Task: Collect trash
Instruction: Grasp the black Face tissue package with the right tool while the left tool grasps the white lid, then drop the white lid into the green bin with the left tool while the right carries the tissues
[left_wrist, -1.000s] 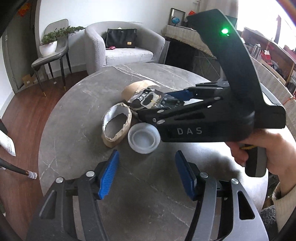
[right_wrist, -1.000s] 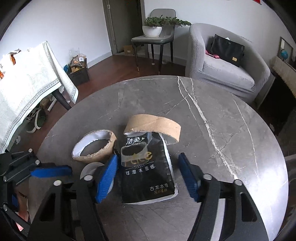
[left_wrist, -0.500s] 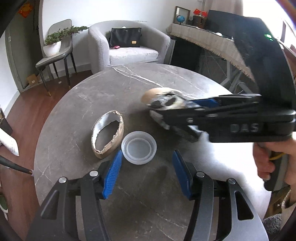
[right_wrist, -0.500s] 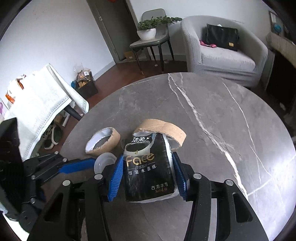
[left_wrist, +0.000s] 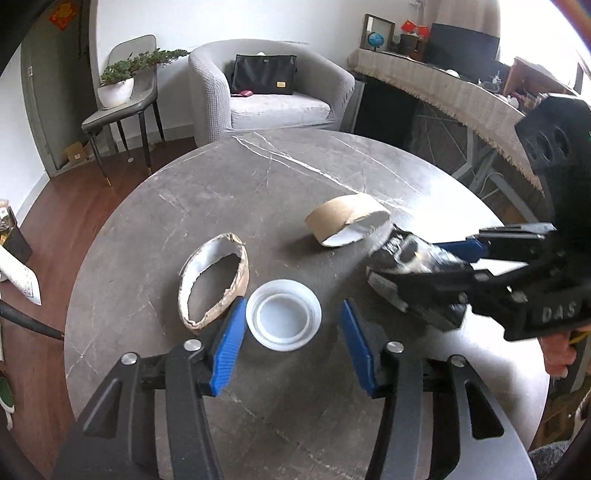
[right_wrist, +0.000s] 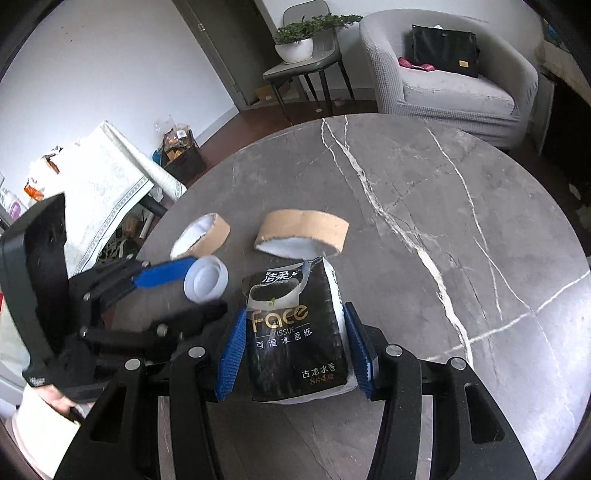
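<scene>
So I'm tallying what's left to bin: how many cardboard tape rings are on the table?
2. One cardboard ring lies left of the white plastic lid; the other cardboard ring lies farther back, just beyond the tissue pack. None seems hidden.

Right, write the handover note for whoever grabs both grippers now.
Right gripper: shut on the black tissue pack.
Left gripper: open, fingers either side of the white plastic lid, not gripping.
Two torn cardboard rings lie on the round table.
Done: pack gripped.
Left: bin the pack, then collect lid and both rings. No bin in view.
</scene>
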